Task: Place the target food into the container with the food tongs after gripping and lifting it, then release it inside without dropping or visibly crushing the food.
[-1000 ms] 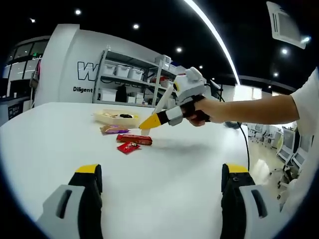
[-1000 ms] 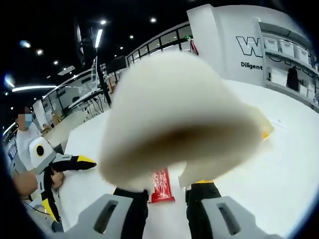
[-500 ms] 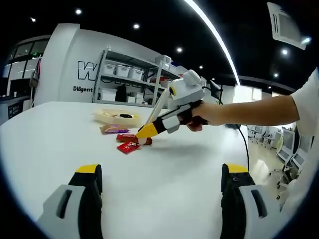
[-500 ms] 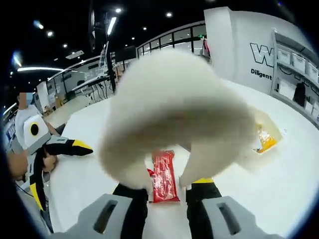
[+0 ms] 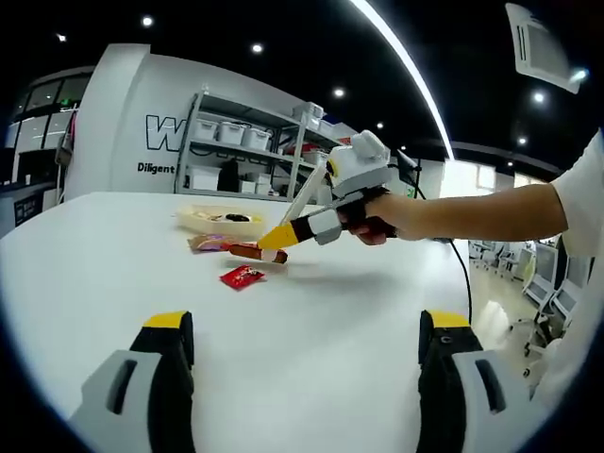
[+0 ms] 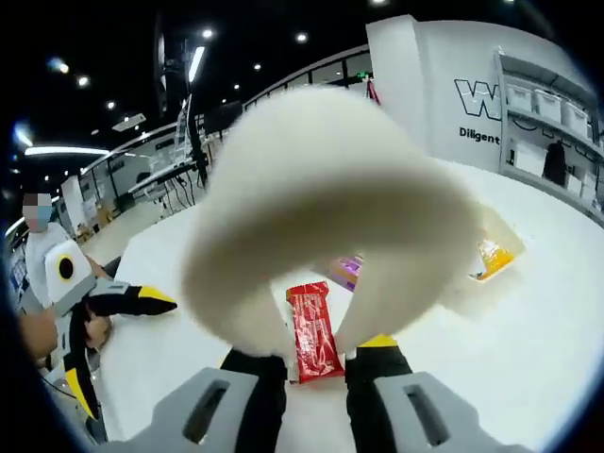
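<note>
Gripping cream plastic tongs (image 6: pixel 330 203), the right gripper (image 5: pixel 300 226) lifts one long red wrapped snack bar (image 6: pixel 314 330) off the white table (image 5: pixel 311 330), near a shallow cream tray (image 5: pixel 219 221). Two packets remain: small red (image 5: pixel 243 276), purple (image 5: pixel 209 243). Left gripper (image 5: pixel 307 363) gapes, empty.

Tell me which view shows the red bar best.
The right gripper view: the red bar lies lengthwise between the tongs, close to the camera. In the left gripper view it is small and far, at the right gripper.

Long red snack packet (image 6: pixel 314 331) apparently pinched between cream tongs (image 6: pixel 326 217), near shallow container (image 5: pixel 220 220).
</note>
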Demonstrator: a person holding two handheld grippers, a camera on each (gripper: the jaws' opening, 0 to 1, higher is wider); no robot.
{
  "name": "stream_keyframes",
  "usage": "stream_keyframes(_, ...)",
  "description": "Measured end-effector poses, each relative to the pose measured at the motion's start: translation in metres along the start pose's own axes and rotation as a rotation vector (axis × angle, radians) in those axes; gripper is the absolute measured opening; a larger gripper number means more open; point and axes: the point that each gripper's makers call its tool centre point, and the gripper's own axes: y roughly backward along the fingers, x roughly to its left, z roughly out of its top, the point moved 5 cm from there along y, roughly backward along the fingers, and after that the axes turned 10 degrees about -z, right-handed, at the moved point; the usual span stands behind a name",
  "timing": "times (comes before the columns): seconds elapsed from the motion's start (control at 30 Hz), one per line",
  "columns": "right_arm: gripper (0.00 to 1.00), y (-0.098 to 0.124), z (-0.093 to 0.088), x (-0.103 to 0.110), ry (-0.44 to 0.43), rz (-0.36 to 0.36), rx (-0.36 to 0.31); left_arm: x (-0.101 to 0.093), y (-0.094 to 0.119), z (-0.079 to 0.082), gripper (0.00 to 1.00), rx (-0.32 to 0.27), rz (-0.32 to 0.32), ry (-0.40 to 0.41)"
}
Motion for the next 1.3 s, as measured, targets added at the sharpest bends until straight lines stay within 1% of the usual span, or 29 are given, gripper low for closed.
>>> stream_keyframes(0.07,0.17,0.004,0.008,-0.006,-0.001,-0.033,-0.020,0.000,0.000,0.000,0.97,0.001,0.000,0.002)
stream_keyframes(0.13,0.17,0.006,0.016,-0.013,-0.022,-0.030,-0.038,-0.001,0.000,-0.001,0.97,0.004,-0.007,0.007)
stream_keyframes(0.2,0.17,0.011,0.021,-0.017,-0.018,-0.052,-0.054,0.000,0.000,0.000,0.97,0.002,-0.003,0.005)
stream_keyframes(0.33,0.17,0.013,0.030,-0.029,-0.015,-0.072,-0.065,0.000,0.000,0.000,0.97,0.002,-0.001,0.001)
stream_keyframes(0.4,0.17,0.014,0.033,-0.032,-0.018,-0.077,-0.067,-0.001,0.000,0.000,0.97,0.002,-0.003,-0.002)
stream_keyframes(0.57,0.17,0.007,0.047,-0.045,-0.004,-0.105,-0.075,-0.001,0.000,0.000,0.97,0.002,-0.002,-0.007)
stream_keyframes(0.73,0.17,-0.012,0.059,-0.059,-0.004,-0.129,-0.072,0.001,0.001,0.001,0.97,-0.010,-0.002,0.007)
stream_keyframes(0.93,0.17,-0.023,0.063,-0.060,-0.007,-0.135,-0.072,0.000,0.000,0.001,0.97,-0.008,-0.001,-0.001)
stream_keyframes(1.1,0.17,-0.035,0.065,-0.069,-0.010,-0.140,-0.070,0.000,0.000,0.001,0.97,-0.005,-0.002,-0.006)
stream_keyframes(1.13,0.17,-0.038,0.065,-0.072,-0.007,-0.149,-0.067,0.000,0.000,0.001,0.97,-0.003,-0.003,-0.009)
stream_keyframes(1.17,0.17,-0.037,0.063,-0.071,-0.002,-0.162,-0.066,-0.001,-0.001,0.001,0.97,-0.002,-0.004,-0.009)
stream_keyframes(1.2,0.17,-0.039,0.063,-0.075,-0.010,-0.172,-0.068,-0.001,-0.001,0.001,0.97,-0.003,-0.004,-0.009)
stream_keyframes(1.3,0.17,-0.047,0.059,-0.084,-0.086,-0.182,-0.062,0.000,0.000,0.001,0.97,-0.010,-0.002,-0.007)
